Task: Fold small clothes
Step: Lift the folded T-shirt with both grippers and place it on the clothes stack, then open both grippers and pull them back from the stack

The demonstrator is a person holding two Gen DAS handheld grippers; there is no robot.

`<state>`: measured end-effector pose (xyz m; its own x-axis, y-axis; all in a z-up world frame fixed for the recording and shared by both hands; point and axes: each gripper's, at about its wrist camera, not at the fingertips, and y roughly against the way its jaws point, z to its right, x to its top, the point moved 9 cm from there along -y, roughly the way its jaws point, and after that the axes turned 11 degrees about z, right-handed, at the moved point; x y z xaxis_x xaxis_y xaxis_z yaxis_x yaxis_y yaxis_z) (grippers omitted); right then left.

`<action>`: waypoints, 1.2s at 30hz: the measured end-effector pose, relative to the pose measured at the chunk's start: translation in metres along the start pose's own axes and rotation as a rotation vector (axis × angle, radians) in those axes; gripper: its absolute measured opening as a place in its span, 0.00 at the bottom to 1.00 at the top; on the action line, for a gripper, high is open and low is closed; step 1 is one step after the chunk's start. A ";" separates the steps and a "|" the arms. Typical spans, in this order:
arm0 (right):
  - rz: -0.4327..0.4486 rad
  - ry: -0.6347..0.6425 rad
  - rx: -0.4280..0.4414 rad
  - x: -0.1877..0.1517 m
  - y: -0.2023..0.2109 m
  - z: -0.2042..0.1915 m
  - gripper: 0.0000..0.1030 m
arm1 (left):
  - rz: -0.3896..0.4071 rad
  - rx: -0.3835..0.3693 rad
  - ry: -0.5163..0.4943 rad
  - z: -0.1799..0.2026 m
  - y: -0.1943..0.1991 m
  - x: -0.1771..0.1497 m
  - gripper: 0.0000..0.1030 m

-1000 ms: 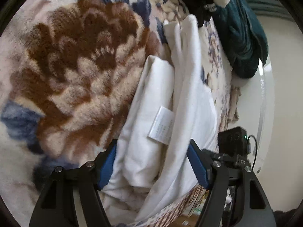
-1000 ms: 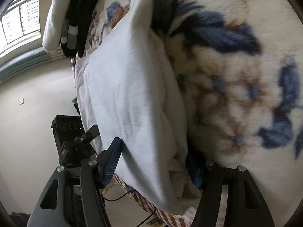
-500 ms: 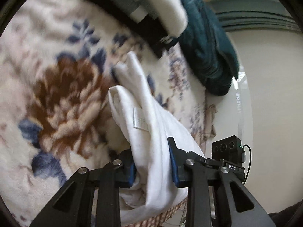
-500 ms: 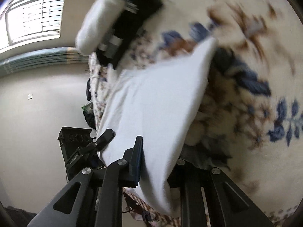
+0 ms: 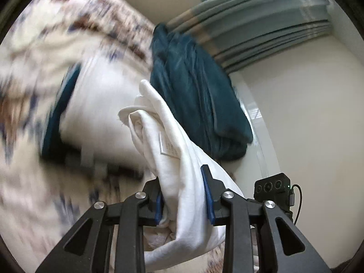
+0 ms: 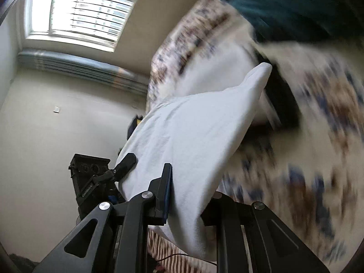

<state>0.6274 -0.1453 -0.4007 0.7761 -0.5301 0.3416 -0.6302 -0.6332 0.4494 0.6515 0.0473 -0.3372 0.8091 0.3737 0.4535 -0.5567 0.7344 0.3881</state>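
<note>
A folded white garment [image 5: 179, 159] with a small care label is clamped in my left gripper [image 5: 183, 201], which is shut on it and holds it lifted off the bed. The same white garment [image 6: 193, 132] shows in the right wrist view, flat and stretched, and my right gripper [image 6: 185, 195] is shut on its near edge. The garment hangs in the air between the two grippers above the floral blanket [image 6: 323, 141]. Its right finger in the right wrist view is hidden behind the cloth.
A dark teal cloth [image 5: 195, 95] lies bunched at the bed's far side. A folded stack of white and dark clothes [image 5: 95, 113] lies on the blanket, blurred. A window [image 6: 77, 13] and a plain wall [image 6: 45, 125] are beyond the bed edge.
Both grippers closed on the white garment, then lifted it off the blanket and swung up toward the far side of the bed; the view now shows wall, curtain and window.
</note>
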 end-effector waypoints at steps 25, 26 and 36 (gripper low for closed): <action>0.081 0.229 -0.381 0.109 -0.131 0.068 0.38 | 0.039 0.377 -0.240 -0.099 -0.071 0.084 0.32; 0.097 0.244 -0.365 0.106 -0.129 0.058 0.38 | 0.065 0.393 -0.262 -0.091 -0.068 0.085 0.39; -0.063 0.347 -0.456 0.040 -0.175 0.066 0.37 | -0.028 0.576 -0.306 -0.143 -0.081 0.045 0.58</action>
<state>0.7671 -0.0932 -0.5202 0.8223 -0.2345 0.5184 -0.5687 -0.3093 0.7622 0.7598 0.0855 -0.4635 0.7820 0.1179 0.6120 -0.6167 0.2885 0.7324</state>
